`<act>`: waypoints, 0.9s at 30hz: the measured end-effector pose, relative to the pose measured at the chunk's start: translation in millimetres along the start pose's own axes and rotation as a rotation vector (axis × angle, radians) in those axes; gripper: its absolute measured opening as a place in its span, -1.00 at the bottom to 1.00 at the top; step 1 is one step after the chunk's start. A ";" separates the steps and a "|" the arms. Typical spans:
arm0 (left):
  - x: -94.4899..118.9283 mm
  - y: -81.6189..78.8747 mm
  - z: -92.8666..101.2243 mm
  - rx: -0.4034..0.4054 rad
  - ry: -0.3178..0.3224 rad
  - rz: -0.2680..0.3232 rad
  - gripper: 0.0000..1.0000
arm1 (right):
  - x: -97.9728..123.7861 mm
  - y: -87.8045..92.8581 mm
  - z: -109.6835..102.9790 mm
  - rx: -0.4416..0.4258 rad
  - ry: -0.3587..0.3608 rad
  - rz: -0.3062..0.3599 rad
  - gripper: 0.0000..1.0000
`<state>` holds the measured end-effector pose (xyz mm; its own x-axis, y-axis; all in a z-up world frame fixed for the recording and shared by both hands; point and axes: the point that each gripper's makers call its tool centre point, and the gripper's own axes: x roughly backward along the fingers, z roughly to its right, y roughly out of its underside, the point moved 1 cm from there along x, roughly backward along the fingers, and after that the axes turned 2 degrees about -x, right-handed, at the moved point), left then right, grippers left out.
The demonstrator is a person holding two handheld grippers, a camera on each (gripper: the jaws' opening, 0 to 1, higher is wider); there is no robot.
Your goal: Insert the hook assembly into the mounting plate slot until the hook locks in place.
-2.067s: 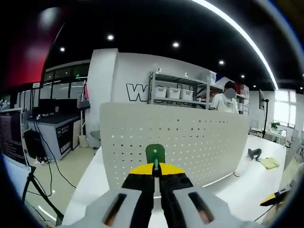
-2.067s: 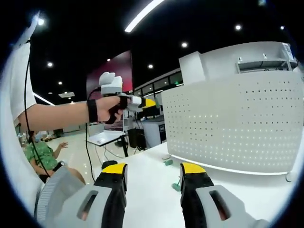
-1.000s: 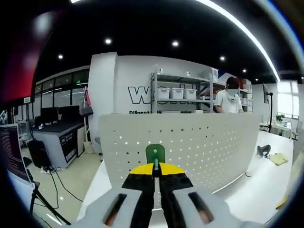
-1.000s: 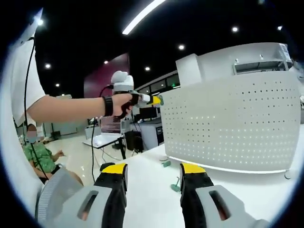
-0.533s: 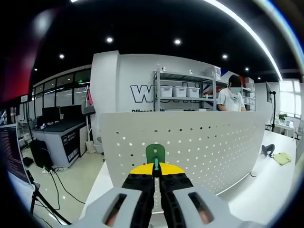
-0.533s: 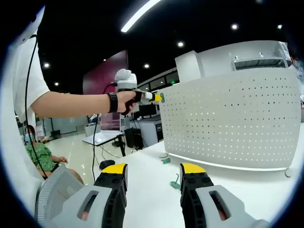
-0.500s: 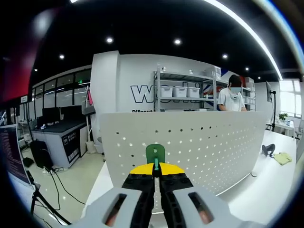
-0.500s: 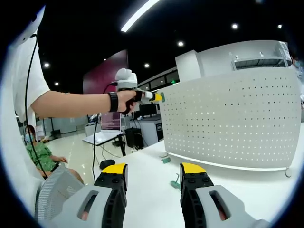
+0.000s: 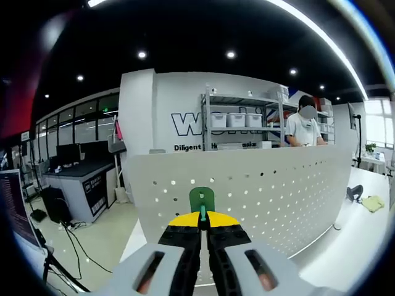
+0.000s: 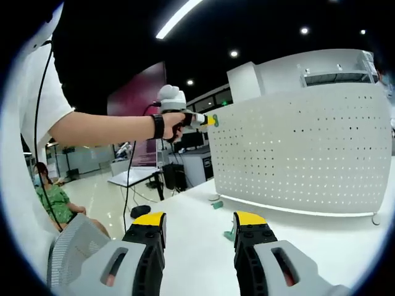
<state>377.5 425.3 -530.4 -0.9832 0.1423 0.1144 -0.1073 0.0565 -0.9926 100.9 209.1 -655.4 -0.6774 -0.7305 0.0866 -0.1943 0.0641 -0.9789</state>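
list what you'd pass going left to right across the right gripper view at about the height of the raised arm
white sleeve → bare forearm → black wristband → left gripper, shut on a green hook → white perforated mounting plate

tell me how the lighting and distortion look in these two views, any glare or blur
Left gripper view: fisheye bends the pegboard top edge and ceiling light strip; bright window glare at right; the green hook in the left gripper is sharp. Right gripper view: the pegboard bows outward, the ceiling is dark with blown-out spot lights, and the right gripper is in focus.
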 end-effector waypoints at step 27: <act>-36.2 -4.3 -9.7 -0.022 -0.017 0.005 -0.96 | 0.6 2.8 6.9 -0.011 0.056 -0.010 -0.12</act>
<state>414.9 429.5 -529.9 -0.9860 0.1263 0.1089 -0.0997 0.0773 -0.9920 104.9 204.2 -659.4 -0.7141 -0.6919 0.1069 -0.2089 0.0649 -0.9758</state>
